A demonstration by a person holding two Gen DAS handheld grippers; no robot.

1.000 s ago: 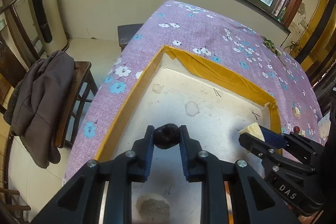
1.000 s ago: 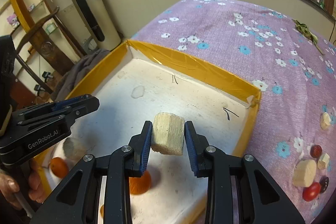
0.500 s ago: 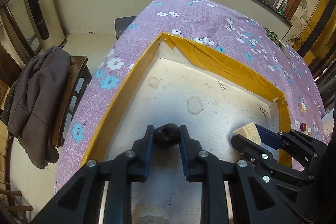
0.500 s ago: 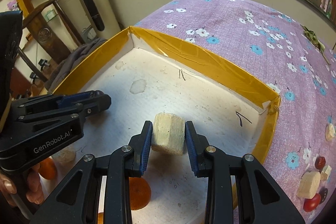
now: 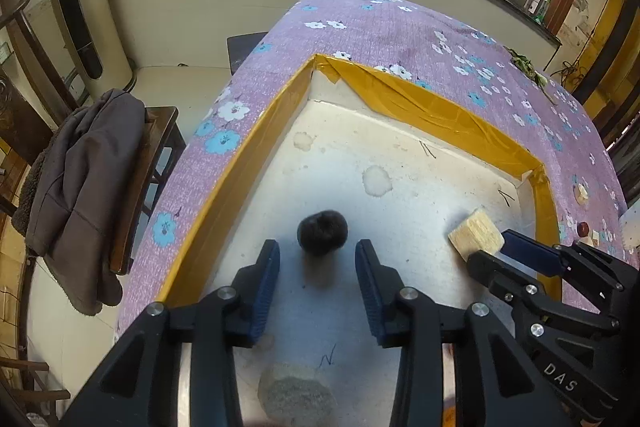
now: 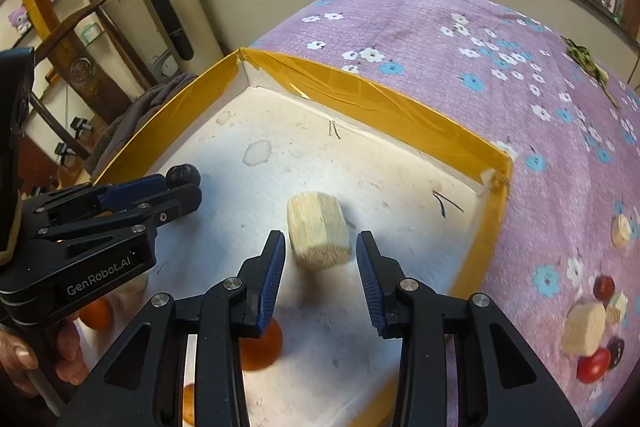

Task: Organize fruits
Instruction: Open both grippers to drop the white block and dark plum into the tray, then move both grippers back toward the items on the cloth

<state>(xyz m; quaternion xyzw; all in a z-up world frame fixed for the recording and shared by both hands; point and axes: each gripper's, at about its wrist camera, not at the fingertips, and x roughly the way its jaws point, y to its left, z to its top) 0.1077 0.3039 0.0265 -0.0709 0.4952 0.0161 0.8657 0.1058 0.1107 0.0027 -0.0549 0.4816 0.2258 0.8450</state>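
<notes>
A white tray with a yellow taped rim [image 5: 452, 115] [image 6: 384, 107] lies on the purple flowered table. My left gripper [image 5: 317, 259] is open, and a dark round fruit [image 5: 322, 233] sits free just ahead of its jaws; it shows in the right wrist view [image 6: 183, 175] too. My right gripper [image 6: 321, 247] is open, and a pale wooden block [image 6: 318, 231] lies blurred between its fingertips; the block also shows in the left wrist view [image 5: 476, 235]. Each gripper appears in the other's view.
Oranges [image 6: 260, 345] and a grey round lump [image 5: 296, 395] lie in the tray's near part. Red and dark fruits with pale blocks [image 6: 592, 327] lie on the cloth at right. A chair with a jacket [image 5: 80, 183] stands left of the table.
Both grippers opened. The dark fruit left the left jaws and the wooden block left the right jaws; both now lie in the tray.
</notes>
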